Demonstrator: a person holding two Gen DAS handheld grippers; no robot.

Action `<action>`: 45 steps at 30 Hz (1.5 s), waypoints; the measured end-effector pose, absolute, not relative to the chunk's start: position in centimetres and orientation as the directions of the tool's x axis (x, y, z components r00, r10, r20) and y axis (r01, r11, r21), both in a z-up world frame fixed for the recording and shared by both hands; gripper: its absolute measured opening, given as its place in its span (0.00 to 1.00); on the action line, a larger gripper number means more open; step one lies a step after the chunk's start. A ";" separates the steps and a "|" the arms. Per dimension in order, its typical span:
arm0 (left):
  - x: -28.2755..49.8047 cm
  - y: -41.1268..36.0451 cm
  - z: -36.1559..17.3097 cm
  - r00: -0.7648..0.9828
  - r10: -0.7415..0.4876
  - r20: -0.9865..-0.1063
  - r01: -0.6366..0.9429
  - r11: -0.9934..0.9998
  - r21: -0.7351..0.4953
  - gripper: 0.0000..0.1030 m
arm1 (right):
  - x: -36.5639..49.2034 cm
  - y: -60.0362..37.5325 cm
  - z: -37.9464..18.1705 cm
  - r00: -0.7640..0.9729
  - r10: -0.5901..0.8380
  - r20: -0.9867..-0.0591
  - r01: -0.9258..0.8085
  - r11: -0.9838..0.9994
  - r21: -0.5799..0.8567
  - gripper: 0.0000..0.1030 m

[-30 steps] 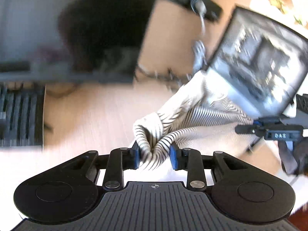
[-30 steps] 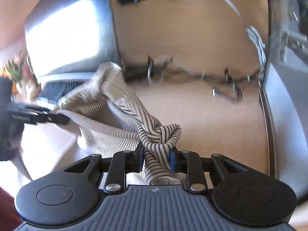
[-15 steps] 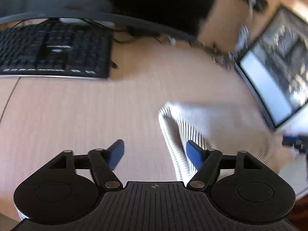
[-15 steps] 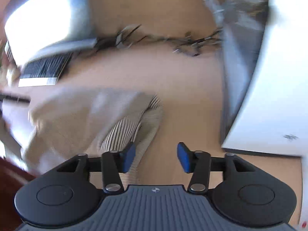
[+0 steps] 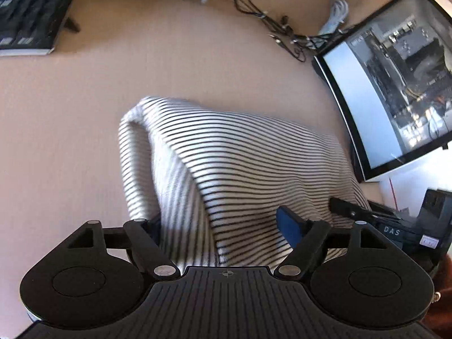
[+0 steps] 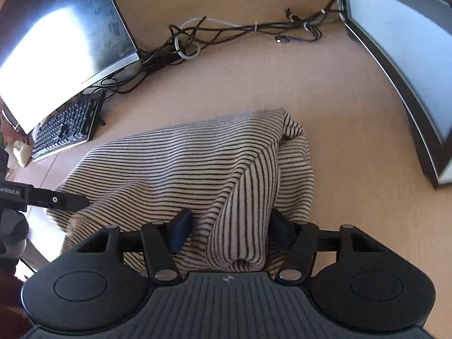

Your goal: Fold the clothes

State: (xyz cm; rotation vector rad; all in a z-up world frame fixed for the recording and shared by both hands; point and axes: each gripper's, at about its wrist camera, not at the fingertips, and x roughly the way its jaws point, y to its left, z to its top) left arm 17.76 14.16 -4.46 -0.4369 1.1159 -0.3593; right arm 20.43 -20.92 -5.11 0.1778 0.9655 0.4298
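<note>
A cream garment with thin black stripes (image 5: 254, 169) lies in a folded heap on the wooden desk (image 5: 70, 127). My left gripper (image 5: 223, 226) is open, and the near edge of the garment runs between its spread blue-padded fingers (image 5: 291, 226). In the right wrist view the same garment (image 6: 183, 163) has a raised fold in the middle. My right gripper (image 6: 228, 230) is open too, its jaws standing wide on either side of that fold. Each gripper shows in the other's view: the right one (image 5: 350, 212) at the garment's right edge, the left one (image 6: 56, 199) at its left edge.
A black keyboard (image 5: 28, 14) sits at the far left and a monitor (image 5: 395, 84) leans in on the right. A tangle of cables (image 6: 197, 42) runs along the back of the desk between two monitors (image 6: 62, 42) (image 6: 409, 70).
A second ago both grippers were shut on the raised garment. They have opened and let it go; it now rests on the desk with the open fingers low around it.
</note>
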 end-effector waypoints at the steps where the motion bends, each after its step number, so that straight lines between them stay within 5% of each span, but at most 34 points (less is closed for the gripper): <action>1: 18.1 14.0 -4.5 0.401 -0.488 -0.775 0.066 0.859 -0.507 0.72 | 21.0 -20.9 -5.2 0.498 0.431 -0.753 -0.265 0.902 0.341 0.57; 15: 27.8 15.0 -4.8 0.526 -0.389 -0.757 0.091 0.910 -0.405 0.66 | 30.8 -19.4 -6.6 0.589 0.368 -0.720 -0.252 0.930 0.269 0.57; 23: 24.2 17.7 -3.0 0.578 -0.335 -0.744 0.070 0.929 -0.364 0.74 | 27.7 -22.2 -5.1 0.595 0.345 -0.726 -0.250 0.938 0.241 0.61; 28: 23.6 18.8 -1.4 0.619 -0.425 -0.661 0.059 0.864 -0.500 0.88 | 26.9 -21.7 -2.8 0.661 0.332 -0.673 -0.261 0.943 0.209 0.62; 34: 25.8 16.3 -4.2 0.574 -0.389 -0.720 0.038 0.892 -0.451 0.89 | 28.9 -19.8 -4.4 0.646 0.351 -0.678 -0.267 0.936 0.230 0.65; 36: 26.1 15.5 -5.1 0.562 -0.372 -0.738 0.023 0.899 -0.437 0.86 | 29.5 -19.2 -5.7 0.628 0.346 -0.697 -0.258 0.938 0.232 0.65; 38: 25.8 14.8 -4.9 0.572 -0.362 -0.736 0.042 0.909 -0.415 0.67 | 29.4 -18.6 -6.3 0.634 0.333 -0.697 -0.264 0.941 0.210 0.59; 41: 25.2 14.3 -3.8 0.596 -0.346 -0.724 0.074 0.922 -0.380 0.41 | 28.6 -17.9 -5.1 0.655 0.337 -0.676 -0.313 0.935 0.163 0.28; 45: 23.9 14.7 -1.2 0.628 -0.383 -0.677 0.097 0.902 -0.420 0.37 | 27.6 -19.6 -1.8 0.662 0.418 -0.622 -0.352 0.906 0.235 0.18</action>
